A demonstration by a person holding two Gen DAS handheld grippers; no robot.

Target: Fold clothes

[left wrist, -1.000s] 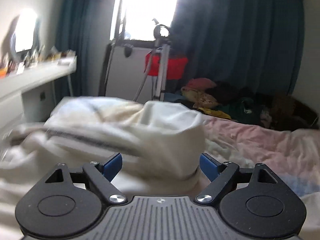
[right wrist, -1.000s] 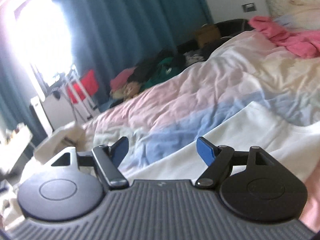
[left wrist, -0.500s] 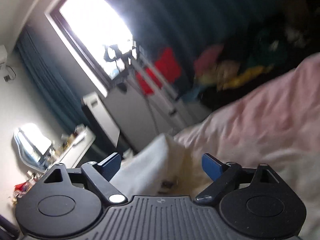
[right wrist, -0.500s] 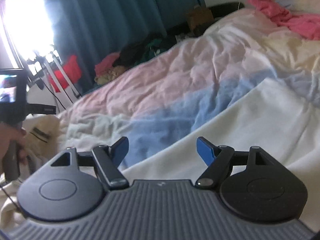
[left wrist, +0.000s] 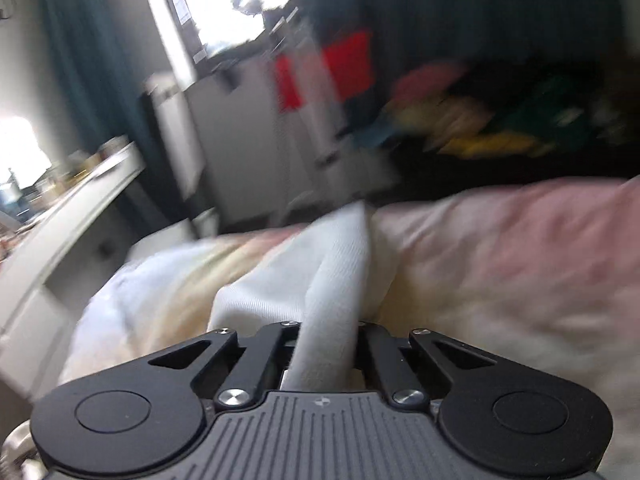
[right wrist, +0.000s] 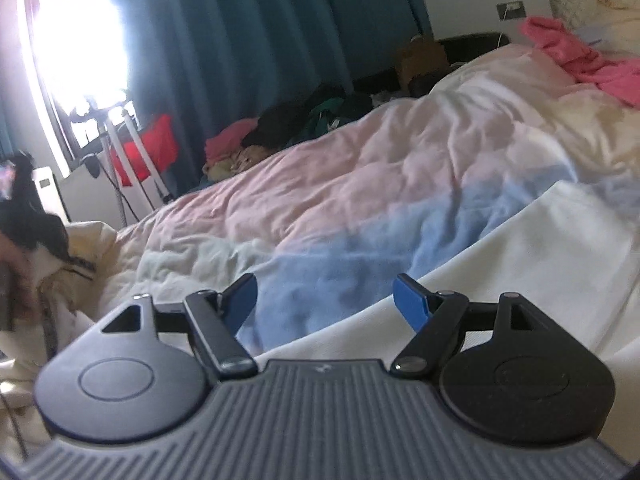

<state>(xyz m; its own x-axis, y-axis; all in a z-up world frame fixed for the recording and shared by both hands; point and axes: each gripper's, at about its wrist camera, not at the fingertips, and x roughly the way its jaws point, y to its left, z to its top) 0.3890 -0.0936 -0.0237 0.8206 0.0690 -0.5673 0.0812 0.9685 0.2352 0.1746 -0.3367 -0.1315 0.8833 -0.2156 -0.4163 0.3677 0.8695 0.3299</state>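
There, in the left wrist view, the left gripper [left wrist: 326, 336] was clenched on a fold of the white garment [left wrist: 340, 264] above the quilt [left wrist: 520, 248]. In the right wrist view, the right gripper [right wrist: 324, 300] stood wide, empty, over the white cloth [right wrist: 520, 264].

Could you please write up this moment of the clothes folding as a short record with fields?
setting: bedroom, work done on a bed with a pink and blue duvet
garment: white garment, a fold of it rising from the duvet
left gripper: shut on the white garment
right gripper: open, nothing between its fingers, above the garment's other part
background: teal curtains, bright window, pile of clothes beyond the bed
image quality: left wrist view blurred
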